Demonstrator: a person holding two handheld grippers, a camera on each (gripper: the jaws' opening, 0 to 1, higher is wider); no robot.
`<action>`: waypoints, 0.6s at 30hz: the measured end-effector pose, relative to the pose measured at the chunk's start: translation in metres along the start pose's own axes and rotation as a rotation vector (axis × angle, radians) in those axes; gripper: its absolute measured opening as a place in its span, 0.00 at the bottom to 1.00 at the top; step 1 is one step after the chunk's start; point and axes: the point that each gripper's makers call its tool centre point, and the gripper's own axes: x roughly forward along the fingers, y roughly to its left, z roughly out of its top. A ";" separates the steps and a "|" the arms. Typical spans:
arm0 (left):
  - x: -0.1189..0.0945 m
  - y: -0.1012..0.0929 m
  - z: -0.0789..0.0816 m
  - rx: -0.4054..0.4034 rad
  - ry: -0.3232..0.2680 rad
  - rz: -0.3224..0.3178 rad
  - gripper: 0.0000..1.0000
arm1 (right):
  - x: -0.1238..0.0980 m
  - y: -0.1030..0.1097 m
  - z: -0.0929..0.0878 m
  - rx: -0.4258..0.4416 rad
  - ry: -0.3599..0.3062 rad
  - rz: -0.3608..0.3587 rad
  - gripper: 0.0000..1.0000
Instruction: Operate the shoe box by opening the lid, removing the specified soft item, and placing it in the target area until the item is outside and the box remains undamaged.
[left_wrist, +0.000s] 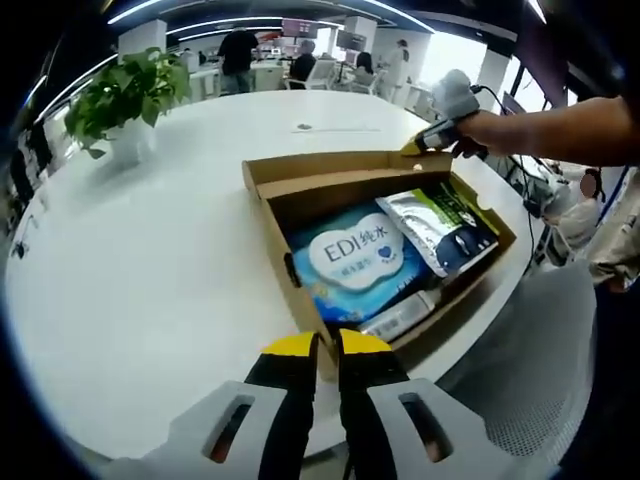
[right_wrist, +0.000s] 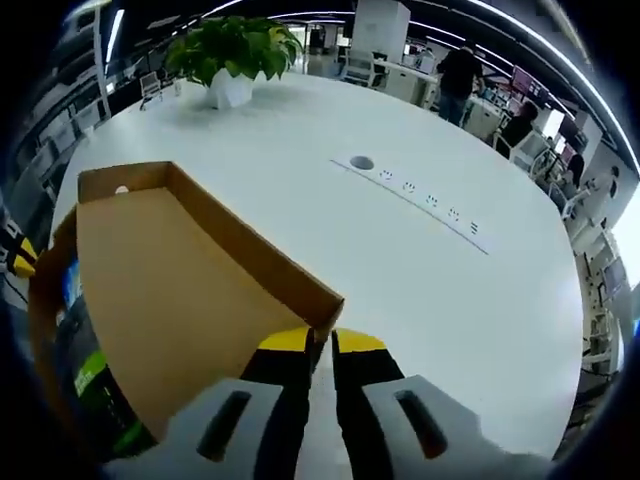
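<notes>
An open cardboard shoe box (left_wrist: 275, 215) lies on the white table. Inside it are a blue soft pack (left_wrist: 355, 262) printed "EDI", a silver and green pouch (left_wrist: 440, 225) and a small pale packet (left_wrist: 400, 315). My left gripper (left_wrist: 327, 347) is shut on the box's near corner. My right gripper (left_wrist: 432, 138), held by a hand, grips the lid's far corner. In the right gripper view, the right gripper (right_wrist: 321, 343) is shut on the rim of the raised lid (right_wrist: 170, 300), whose brown inner face shows. The left gripper's yellow tip (right_wrist: 18, 257) peeks in at the left.
A potted plant (left_wrist: 125, 100) (right_wrist: 235, 60) stands at the far side of the round table (left_wrist: 150, 290). A strip of sockets (right_wrist: 425, 198) is set in the tabletop. A grey chair (left_wrist: 545, 340) sits beside the box. People stand at desks (left_wrist: 255, 70) behind.
</notes>
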 end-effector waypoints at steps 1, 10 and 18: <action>0.000 0.000 0.000 0.003 -0.001 -0.001 0.04 | -0.004 -0.003 0.000 -0.009 -0.004 -0.013 0.12; -0.011 0.003 0.017 0.008 -0.067 0.028 0.18 | -0.050 -0.013 -0.004 0.081 -0.122 -0.049 0.34; -0.012 -0.011 0.042 0.034 -0.110 0.010 0.27 | -0.086 0.000 -0.020 0.126 -0.164 -0.064 0.43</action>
